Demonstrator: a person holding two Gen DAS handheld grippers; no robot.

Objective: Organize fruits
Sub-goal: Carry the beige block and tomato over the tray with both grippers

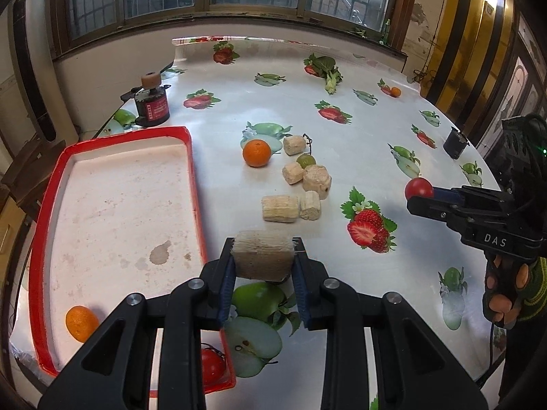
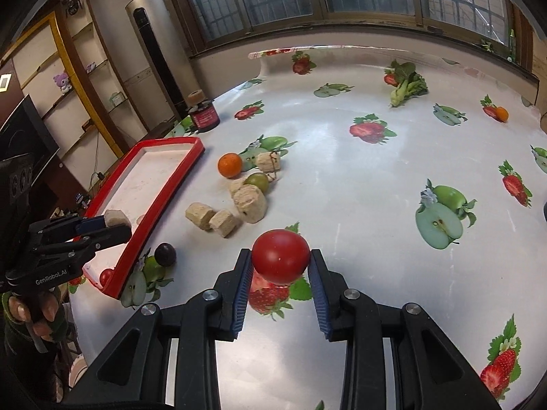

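My left gripper [image 1: 263, 251] is shut on a beige fibrous chunk [image 1: 262, 256], held above the table just right of the red-rimmed tray [image 1: 196, 184]. An orange [image 1: 81, 323] and a small red fruit [image 1: 212, 365] lie in the tray. My right gripper [image 2: 281, 256] is shut on a red tomato [image 2: 281, 254], lifted above the tablecloth. Between the two grippers an orange [image 2: 230, 165], a green fruit [image 2: 258, 180] and several beige chunks [image 2: 251, 203] lie on the table. A dark plum [image 2: 165, 254] sits beside the tray rim [image 2: 171, 184].
A dark jar [image 1: 152, 107] stands behind the tray. A leafy vegetable [image 2: 408, 82] and a small orange [image 2: 502, 113] lie at the far side. A black cup [image 1: 454, 143] stands near the right edge. The cloth's printed fruits are flat pictures.
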